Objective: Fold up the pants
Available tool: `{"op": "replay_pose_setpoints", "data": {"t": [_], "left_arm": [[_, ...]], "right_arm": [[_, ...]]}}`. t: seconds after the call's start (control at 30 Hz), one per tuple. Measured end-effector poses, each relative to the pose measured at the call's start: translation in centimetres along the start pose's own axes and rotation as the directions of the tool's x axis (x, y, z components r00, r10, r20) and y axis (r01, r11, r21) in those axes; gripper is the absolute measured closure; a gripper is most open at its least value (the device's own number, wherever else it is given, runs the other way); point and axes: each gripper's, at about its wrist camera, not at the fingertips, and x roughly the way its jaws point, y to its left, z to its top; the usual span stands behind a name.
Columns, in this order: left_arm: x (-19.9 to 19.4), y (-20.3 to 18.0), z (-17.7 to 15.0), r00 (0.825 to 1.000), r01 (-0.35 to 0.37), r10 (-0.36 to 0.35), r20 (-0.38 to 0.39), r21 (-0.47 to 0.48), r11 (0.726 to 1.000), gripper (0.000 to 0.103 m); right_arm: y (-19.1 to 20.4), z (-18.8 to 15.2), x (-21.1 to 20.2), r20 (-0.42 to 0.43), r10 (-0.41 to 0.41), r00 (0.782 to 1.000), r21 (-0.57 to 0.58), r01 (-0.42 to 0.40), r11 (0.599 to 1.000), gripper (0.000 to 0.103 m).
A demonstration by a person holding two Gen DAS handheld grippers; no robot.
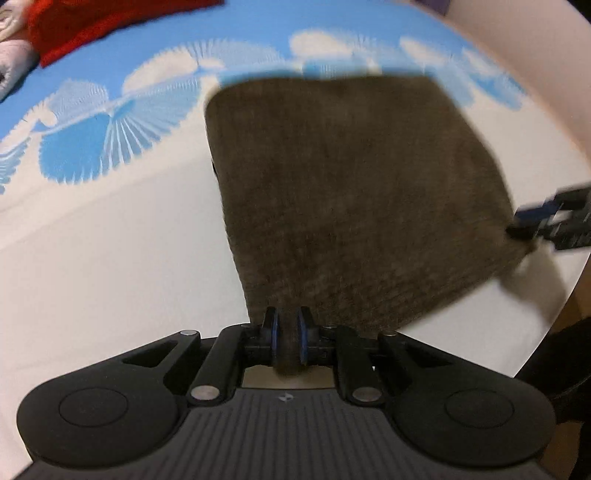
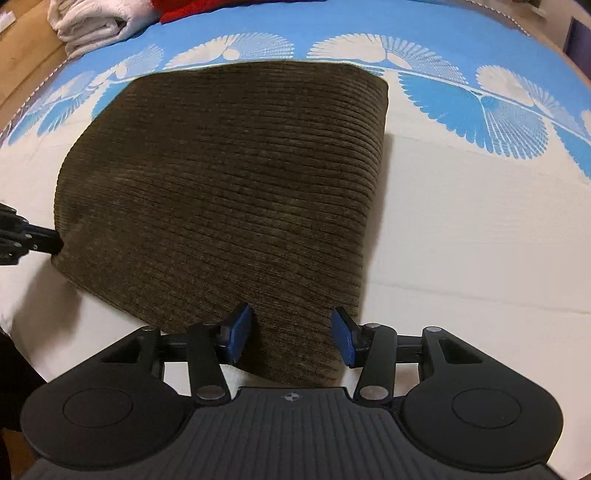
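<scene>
The brown corduroy pants (image 1: 351,192) lie folded into a rough rectangle on the white and blue bedspread (image 1: 110,258). My left gripper (image 1: 288,334) is shut on the near left corner of the pants. In the right wrist view the pants (image 2: 236,184) fill the middle. My right gripper (image 2: 291,334) is open, its blue pads (image 2: 240,332) standing either side of the near right corner without pinching it. The right gripper also shows in the left wrist view (image 1: 532,225) at the pants' right corner. The left gripper shows in the right wrist view (image 2: 48,240) at the left corner.
A red cloth (image 1: 92,26) and a folded white cloth (image 2: 92,22) lie at the far left of the bed. A wooden floor (image 2: 26,55) shows beyond the bed's left edge. The bedspread's blue fan pattern (image 2: 480,103) runs along the far side.
</scene>
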Motion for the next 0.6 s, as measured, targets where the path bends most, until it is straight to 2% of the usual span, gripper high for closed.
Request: {"op": "replay_pose_setpoints", "data": {"t": [0.1, 0.17, 0.23, 0.27, 0.3, 0.33, 0.37, 0.4, 0.5, 0.6], "left_arm": [[-1.6, 1.4, 0.7, 0.993, 0.037, -0.025, 0.113, -0.098, 0.995, 0.087], [-2.4, 2.0, 1.6, 0.979, 0.058, -0.026, 0.203, -0.158, 0.986, 0.087], [-2.6, 1.8, 2.8, 0.966, 0.074, -0.027, 0.256, -0.173, 0.982, 0.087], [-2.4, 1.6, 3.1, 0.966, 0.06, -0.014, 0.258, -0.168, 0.984, 0.087], [-1.6, 1.4, 3.7, 0.974, 0.022, 0.014, 0.225, -0.159, 0.987, 0.088], [0.0, 1.3, 3.9, 0.988, -0.043, 0.063, 0.14, -0.145, 0.989, 0.088], [1.5, 1.1, 3.8, 0.991, -0.114, 0.122, 0.06, -0.121, 0.986, 0.08], [2.0, 1.0, 4.0, 0.987, -0.149, 0.154, 0.039, -0.108, 0.983, 0.075], [1.4, 1.3, 4.8, 0.987, -0.121, 0.136, 0.085, -0.164, 0.979, 0.075], [0.1, 1.4, 5.4, 0.971, -0.121, 0.156, 0.181, -0.19, 0.974, 0.075]], "right_arm": [[0.2, 0.2, -0.3, 0.018, -0.008, 1.0, -0.016, 0.008, 1.0, 0.054], [0.4, 0.2, -1.0, 0.05, -0.011, 0.999, -0.042, 0.013, 0.999, 0.054], [0.2, 0.4, -0.7, 0.049, -0.02, 0.999, -0.036, 0.022, 0.999, 0.054], [0.1, 0.4, -0.4, 0.036, -0.024, 0.999, -0.028, 0.025, 0.999, 0.054], [0.0, 0.4, -0.1, 0.025, -0.024, 0.999, -0.024, 0.025, 0.999, 0.053], [0.0, 0.5, 0.1, 0.017, -0.026, 1.0, -0.02, 0.026, 0.999, 0.053], [-0.1, 0.6, 0.1, 0.015, -0.027, 1.0, -0.016, 0.027, 1.0, 0.053], [0.0, 0.8, 0.1, 0.017, -0.022, 1.0, -0.013, 0.022, 1.0, 0.052], [-0.2, 1.5, -0.7, 0.082, -0.021, 0.996, 0.022, 0.019, 1.0, 0.053], [-1.0, 2.8, -2.3, 0.234, -0.055, 0.971, 0.098, 0.033, 0.995, 0.052]]}}
